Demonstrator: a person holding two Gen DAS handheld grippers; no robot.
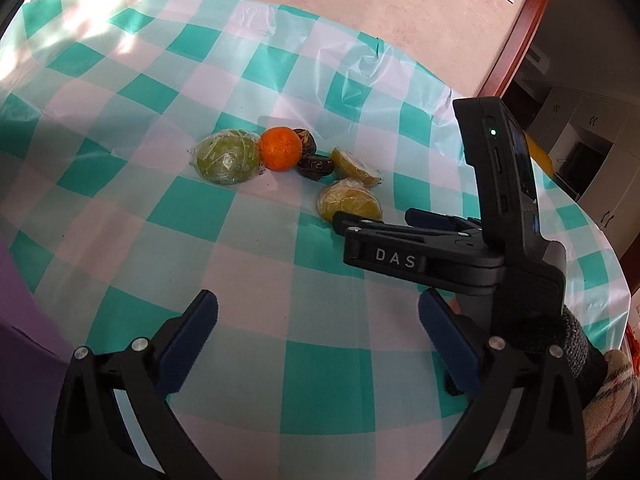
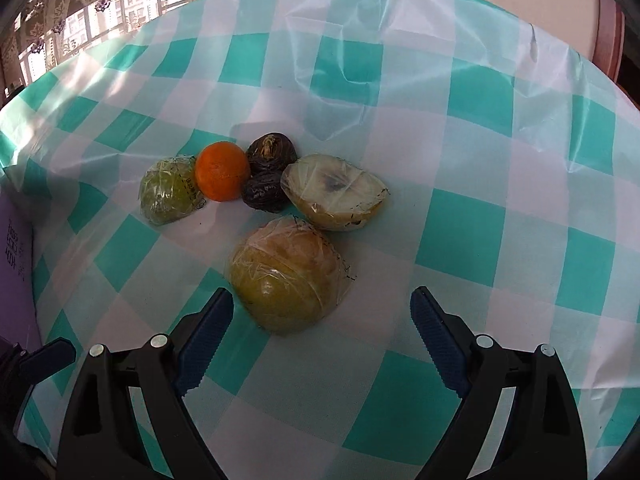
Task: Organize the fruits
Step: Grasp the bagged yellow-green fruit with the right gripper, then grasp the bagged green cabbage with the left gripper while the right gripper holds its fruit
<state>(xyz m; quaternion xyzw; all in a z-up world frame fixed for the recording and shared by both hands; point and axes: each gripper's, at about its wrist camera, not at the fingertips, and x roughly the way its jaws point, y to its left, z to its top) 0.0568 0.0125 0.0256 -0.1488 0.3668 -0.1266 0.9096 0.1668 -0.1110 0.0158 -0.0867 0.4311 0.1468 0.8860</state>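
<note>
Setting: a round table [image 2: 500,128] under a glossy teal-and-white checked cloth, a lace-curtained window behind it at upper left, a pale wall and a red-brown door frame to the right.

Fruit, one loose cluster near the middle of the table:
- Green fruit in cling film [image 2: 170,190], leftmost, touching the orange.
- Orange [image 2: 221,176], unwrapped, between the green fruit and the dark pair.
- Two dark wrinkled fruits [image 2: 268,172], one behind the other, kind not clear, pressed against the orange and the far half.
- Far cut half in film [image 2: 334,192], cut face tilted up, pale flesh with a dark centre.
- Near cut half in film [image 2: 290,274], yellow-green, lying just in front of the far half and closest to the right tool.

Tools:
- Right hand-held gripper [image 2: 322,312]: jaws spread wide, nothing between the pads, angled down at the table with the near cut half just ahead of and between its fingertips, not yet touched.
- Left hand-held gripper [image 1: 318,320]: jaws likewise wide and empty, held over bare cloth, well short of the cluster.

No bowl or tray shows in either view, so where the fruit goes cannot be told.

Step in hand, as judged: the approach to a first pick, nothing sorted yet. The next move calls for the right tool to advance until the pads straddle the near half, then close gently, since the film is slick and the rounded skin may slip.
</note>
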